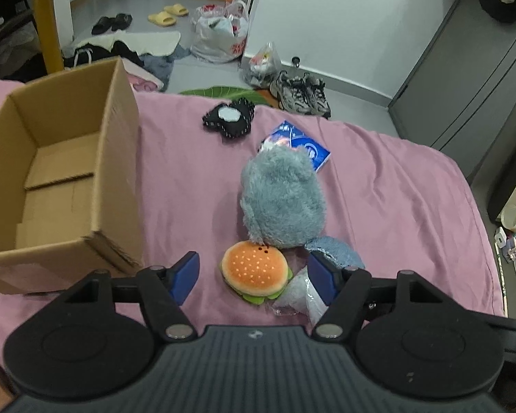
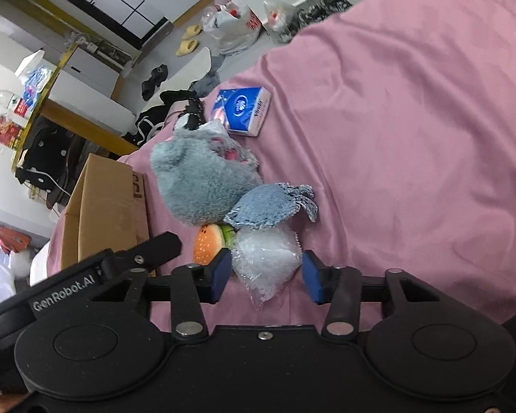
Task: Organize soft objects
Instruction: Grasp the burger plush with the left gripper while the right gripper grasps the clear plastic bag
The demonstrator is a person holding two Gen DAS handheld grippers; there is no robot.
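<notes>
A plush burger (image 1: pixel 254 268) lies on the pink bedsheet (image 1: pixel 395 189) between the open jaws of my left gripper (image 1: pixel 254 277). Behind it sits a grey-blue furry plush (image 1: pixel 282 199), with a blue knitted cloth (image 1: pixel 337 249) to its right and a white fluffy item in clear plastic (image 1: pixel 297 296). In the right wrist view my right gripper (image 2: pixel 266 275) is open around that white bagged item (image 2: pixel 266 261), not touching it on the right side. The burger (image 2: pixel 208 244), cloth (image 2: pixel 268 206) and grey plush (image 2: pixel 203 179) lie just beyond. An open cardboard box (image 1: pixel 51 179) stands left.
A black pouch with a white patch (image 1: pixel 228 120) and a blue tissue pack (image 1: pixel 302 144) lie farther on the bed. Beyond the bed edge are sneakers (image 1: pixel 301 94), plastic bags (image 1: pixel 220 34) and slippers on the floor. A grey cabinet (image 1: pixel 471 86) stands right.
</notes>
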